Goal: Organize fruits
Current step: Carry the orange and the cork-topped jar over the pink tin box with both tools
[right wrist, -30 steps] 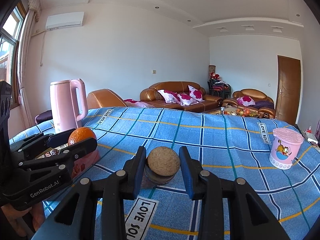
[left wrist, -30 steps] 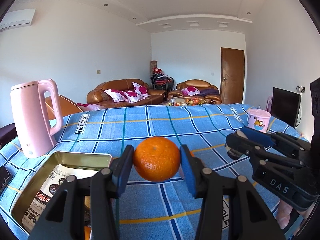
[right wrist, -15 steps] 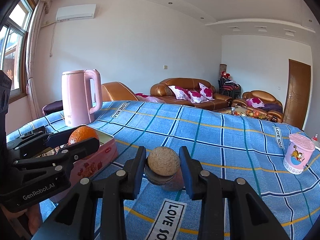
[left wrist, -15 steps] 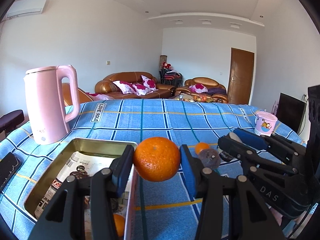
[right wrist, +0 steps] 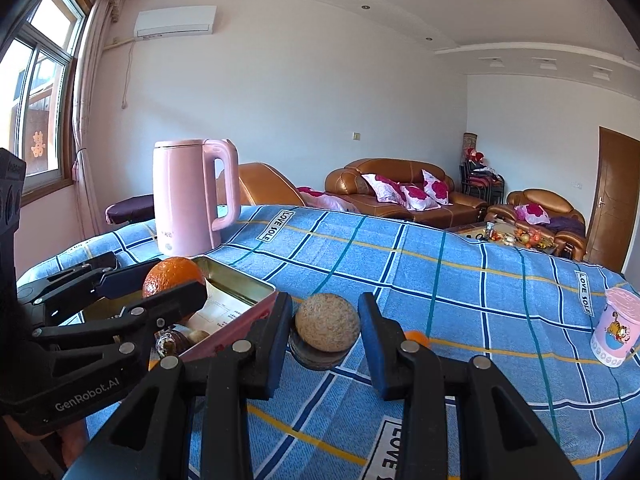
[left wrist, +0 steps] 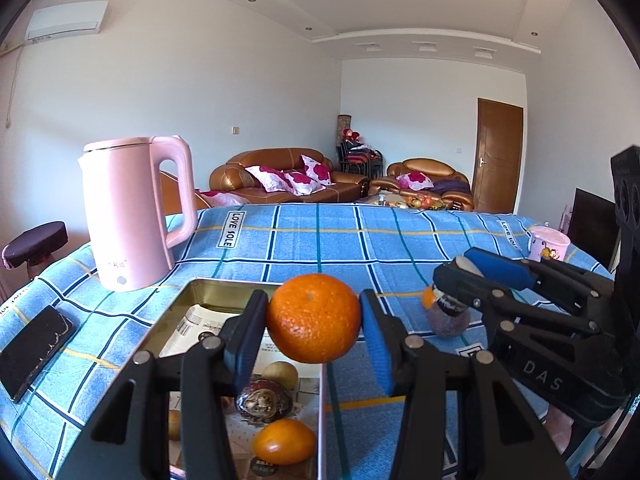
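Two grippers are loaded: the left gripper [left wrist: 314,320], clamped on the orange [left wrist: 313,317], has moved over the tin's [left wrist: 224,285] right edge; the right gripper [right wrist: 323,330] grips a brown fruit [right wrist: 327,322] near it.

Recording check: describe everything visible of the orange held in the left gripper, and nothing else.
The orange is round, bright orange, with dimpled glossy peel and a small pale navel dot facing the left wrist camera. It looks whole and unpeeled. The left gripper pinches it at its two sides between blue-padded fingers, clear of any surface. It hangs over the near right edge of the open metal tin, above fruit already lying inside. In the right wrist view it shows again, partly hidden behind a finger.
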Demonstrator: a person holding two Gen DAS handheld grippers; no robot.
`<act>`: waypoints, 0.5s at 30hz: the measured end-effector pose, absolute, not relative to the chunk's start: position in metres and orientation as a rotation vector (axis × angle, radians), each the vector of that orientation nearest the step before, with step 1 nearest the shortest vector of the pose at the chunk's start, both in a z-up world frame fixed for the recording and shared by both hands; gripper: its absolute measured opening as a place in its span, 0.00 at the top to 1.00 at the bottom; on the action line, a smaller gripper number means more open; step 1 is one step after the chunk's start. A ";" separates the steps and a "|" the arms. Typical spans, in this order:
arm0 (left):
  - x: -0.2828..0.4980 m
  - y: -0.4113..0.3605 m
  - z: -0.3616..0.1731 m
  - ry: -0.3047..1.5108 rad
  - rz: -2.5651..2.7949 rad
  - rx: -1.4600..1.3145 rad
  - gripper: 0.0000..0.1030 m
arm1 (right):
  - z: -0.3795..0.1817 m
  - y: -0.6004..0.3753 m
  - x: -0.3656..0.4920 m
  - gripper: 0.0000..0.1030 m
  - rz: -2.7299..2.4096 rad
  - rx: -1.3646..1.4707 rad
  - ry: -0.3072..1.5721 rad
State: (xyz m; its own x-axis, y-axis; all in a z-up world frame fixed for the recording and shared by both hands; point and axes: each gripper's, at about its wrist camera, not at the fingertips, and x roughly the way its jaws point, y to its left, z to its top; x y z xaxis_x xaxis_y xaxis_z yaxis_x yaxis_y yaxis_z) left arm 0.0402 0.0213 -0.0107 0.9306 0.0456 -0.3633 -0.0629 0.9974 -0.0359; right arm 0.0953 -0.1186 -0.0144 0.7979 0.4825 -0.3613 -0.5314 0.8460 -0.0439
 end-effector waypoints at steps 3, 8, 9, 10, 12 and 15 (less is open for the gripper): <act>0.039 0.029 -0.012 0.376 0.077 -0.047 0.53 | -0.012 -0.111 0.096 0.65 0.562 -0.149 0.352; 0.036 0.044 -0.014 0.386 0.105 -0.056 0.53 | -0.010 -0.100 0.095 0.65 0.586 -0.157 0.352; 0.034 0.045 -0.014 0.385 0.110 -0.053 0.53 | -0.009 -0.098 0.095 0.65 0.590 -0.158 0.352; 0.033 0.047 -0.014 0.385 0.116 -0.051 0.53 | -0.009 -0.096 0.095 0.65 0.593 -0.159 0.352; 0.032 0.052 -0.014 0.385 0.128 -0.050 0.53 | -0.008 -0.092 0.096 0.65 0.600 -0.159 0.353; 0.031 0.058 -0.014 0.387 0.145 -0.052 0.53 | -0.006 -0.084 0.096 0.65 0.616 -0.159 0.354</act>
